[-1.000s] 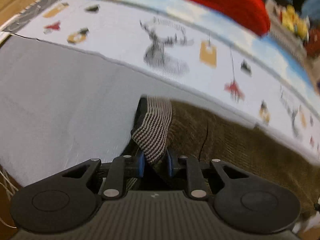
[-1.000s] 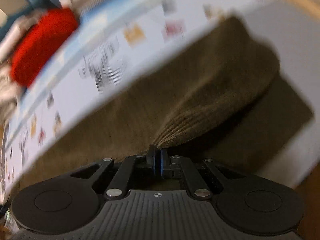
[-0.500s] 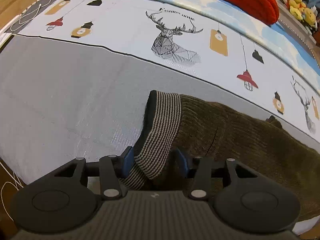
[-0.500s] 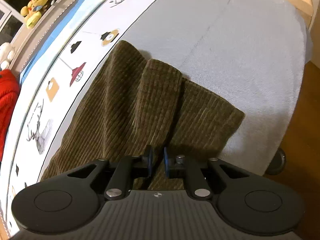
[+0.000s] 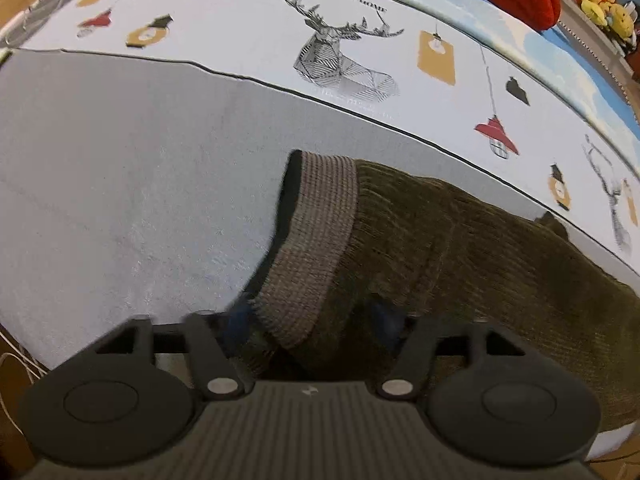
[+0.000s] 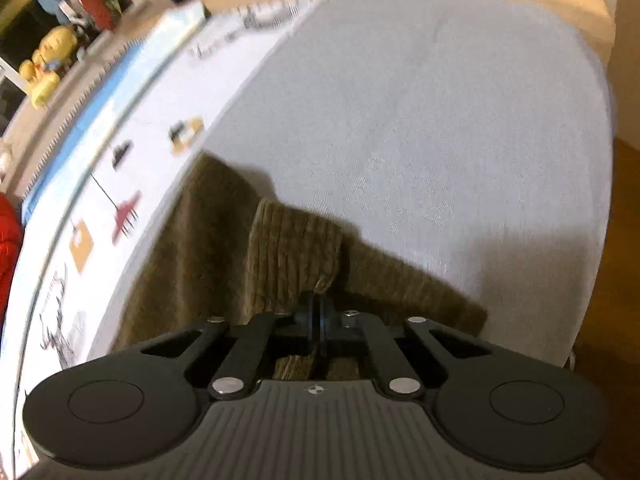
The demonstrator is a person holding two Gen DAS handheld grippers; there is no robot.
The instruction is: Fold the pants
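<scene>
Corduroy pants (image 5: 460,240), olive-brown with a ribbed waistband (image 5: 316,240), lie on a grey bed sheet (image 5: 120,168) as the left gripper (image 5: 312,320) straddles the waistband with fingers spread and the right gripper (image 6: 318,316) pinches a fold.

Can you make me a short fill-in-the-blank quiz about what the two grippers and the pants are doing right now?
1. The pants are made of ribbed ____ corduroy.
2. The left gripper has its fingers spread ____ around the striped waistband.
3. The right gripper is ____ on a fold of the pants.
4. The animal printed on the bedsheet is a ____.

Missing words: brown; open; shut; deer
</scene>
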